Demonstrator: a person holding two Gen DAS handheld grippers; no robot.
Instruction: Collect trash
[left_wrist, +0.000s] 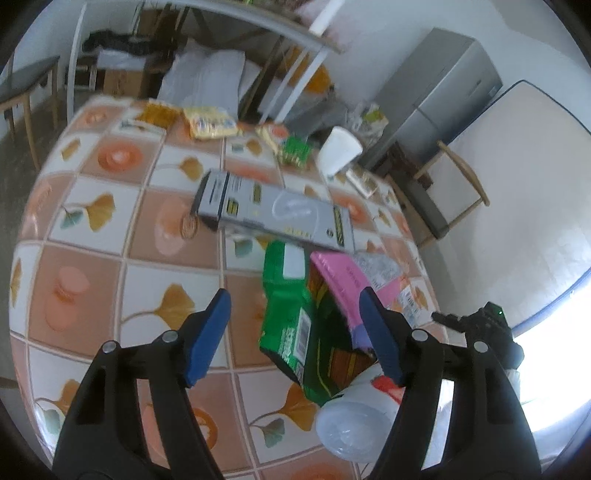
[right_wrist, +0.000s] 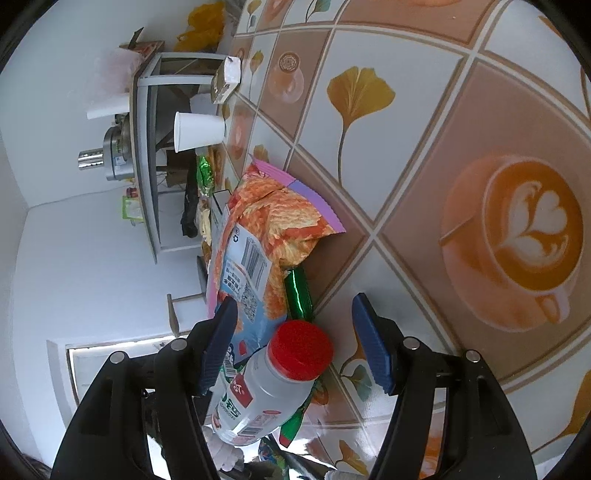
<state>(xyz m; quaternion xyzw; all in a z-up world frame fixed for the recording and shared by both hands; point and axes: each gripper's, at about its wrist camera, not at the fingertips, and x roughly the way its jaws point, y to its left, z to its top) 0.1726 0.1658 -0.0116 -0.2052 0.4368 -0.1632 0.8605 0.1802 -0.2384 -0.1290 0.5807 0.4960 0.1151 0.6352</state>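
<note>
1. The left tool (left_wrist: 295, 332) stands apart and empty over the green wrapper (left_wrist: 291, 314), at 12 o'clock on the table (left_wrist: 110, 229).
2. The right tool (right_wrist: 291, 339) gapes around the red-capped bottle (right_wrist: 273, 384), pads not touching.
3. Judgement: center, then squeeze the bottle's body.

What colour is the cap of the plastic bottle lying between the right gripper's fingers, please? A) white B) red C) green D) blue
B: in the right wrist view the plastic bottle wears a red cap, lying between the open fingers of the right gripper without the pads touching it.
</note>
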